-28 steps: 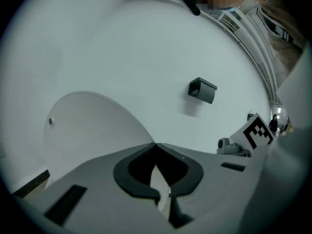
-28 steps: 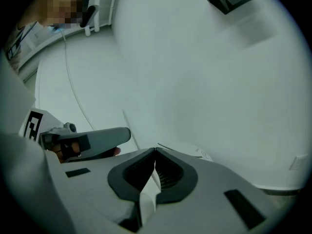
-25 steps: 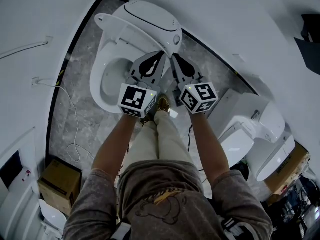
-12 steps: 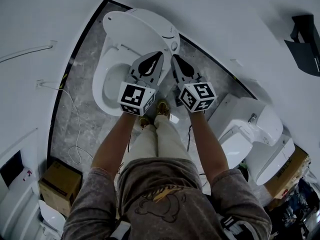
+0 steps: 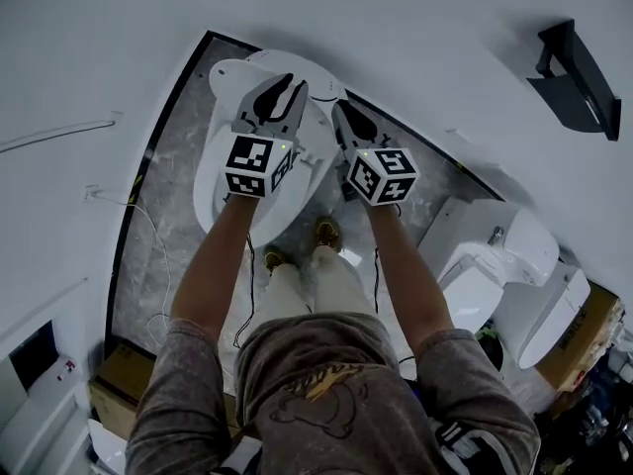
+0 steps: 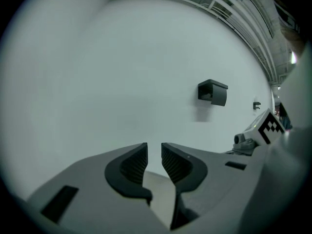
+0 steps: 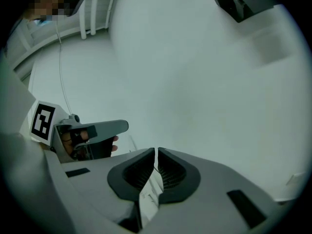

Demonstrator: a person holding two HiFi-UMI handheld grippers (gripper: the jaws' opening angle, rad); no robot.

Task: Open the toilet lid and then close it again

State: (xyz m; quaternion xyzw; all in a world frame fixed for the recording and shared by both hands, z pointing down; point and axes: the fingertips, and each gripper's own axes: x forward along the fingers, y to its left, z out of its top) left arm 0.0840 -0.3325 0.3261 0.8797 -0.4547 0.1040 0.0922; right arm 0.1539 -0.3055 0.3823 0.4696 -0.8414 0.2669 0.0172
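In the head view, both forearms reached straight ahead and down. The left gripper hung over the white toilet lid; the right gripper sat at the lid's edge, just to the right of the left one. A second toilet stood well off to the right gripper's right, and a black wall bracket was mounted beyond that. The person's shoes were back behind both tools.

In the left gripper view, the left gripper had its jaws a narrow gap apart, nothing between the pads. Bare wall lay ahead; the bracket was up to its right.

In the right gripper view, the right gripper was pinched on the lid's thin white edge; the left gripper showed to its left.
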